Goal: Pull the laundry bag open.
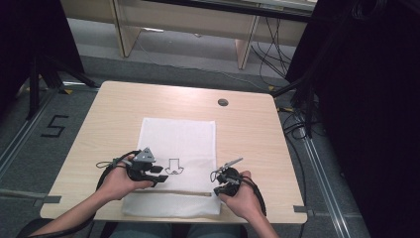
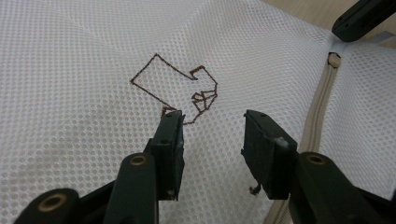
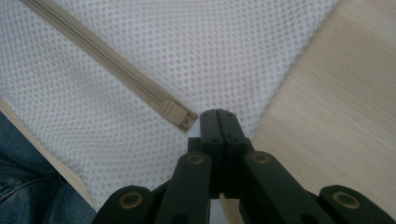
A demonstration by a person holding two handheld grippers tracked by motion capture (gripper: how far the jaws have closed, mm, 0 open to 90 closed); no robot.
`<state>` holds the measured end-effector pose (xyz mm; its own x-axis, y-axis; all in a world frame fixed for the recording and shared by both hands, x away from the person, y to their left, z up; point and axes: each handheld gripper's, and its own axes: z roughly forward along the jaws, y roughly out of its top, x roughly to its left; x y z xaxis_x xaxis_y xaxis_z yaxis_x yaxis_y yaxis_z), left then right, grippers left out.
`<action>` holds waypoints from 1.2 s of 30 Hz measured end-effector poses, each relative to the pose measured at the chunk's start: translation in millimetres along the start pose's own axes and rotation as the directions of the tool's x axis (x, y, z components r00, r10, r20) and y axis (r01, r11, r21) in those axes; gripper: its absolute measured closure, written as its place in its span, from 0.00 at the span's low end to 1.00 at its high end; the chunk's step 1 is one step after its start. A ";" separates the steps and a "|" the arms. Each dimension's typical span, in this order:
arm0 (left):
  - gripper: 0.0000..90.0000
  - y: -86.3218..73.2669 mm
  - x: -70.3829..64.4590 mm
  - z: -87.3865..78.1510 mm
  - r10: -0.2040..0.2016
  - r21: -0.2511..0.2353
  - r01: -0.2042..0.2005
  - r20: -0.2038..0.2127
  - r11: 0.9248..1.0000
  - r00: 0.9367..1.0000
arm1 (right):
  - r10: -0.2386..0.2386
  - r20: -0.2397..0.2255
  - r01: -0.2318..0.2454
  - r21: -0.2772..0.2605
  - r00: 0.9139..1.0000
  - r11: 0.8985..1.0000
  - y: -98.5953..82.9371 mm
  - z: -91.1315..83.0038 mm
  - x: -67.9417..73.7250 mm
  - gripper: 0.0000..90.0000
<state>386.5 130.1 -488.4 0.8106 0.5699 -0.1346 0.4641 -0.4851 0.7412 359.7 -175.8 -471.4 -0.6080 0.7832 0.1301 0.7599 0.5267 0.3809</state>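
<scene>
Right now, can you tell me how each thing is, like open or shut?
Left gripper: open, jaws apart just above the mesh bag, holding nothing.
Right gripper: jaws together at the zipper's end; whether it pinches the pull is hidden.
Mesh bag: lying flat on the table.
Zipper: closed along the part that shows.

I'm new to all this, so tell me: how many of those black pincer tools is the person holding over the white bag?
2. The left gripper is over the white mesh laundry bag, jaws open beside its brown stitched emblem. The right gripper is at the bag's right edge, jaws shut by the zipper end.
</scene>
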 end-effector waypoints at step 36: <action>0.71 30.0 -41.0 30.4 0.135 -0.051 -0.128 0.183 0.991 0.974 | -0.014 -0.020 0.014 0.039 1.000 0.999 1.5 11.1 -2.9 1.00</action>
<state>378.1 72.0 -480.6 0.9174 0.3681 -0.1516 0.3380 -0.5191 0.7850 365.2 -173.6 -481.4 -0.6227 0.7693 0.1427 0.7595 0.5505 0.3467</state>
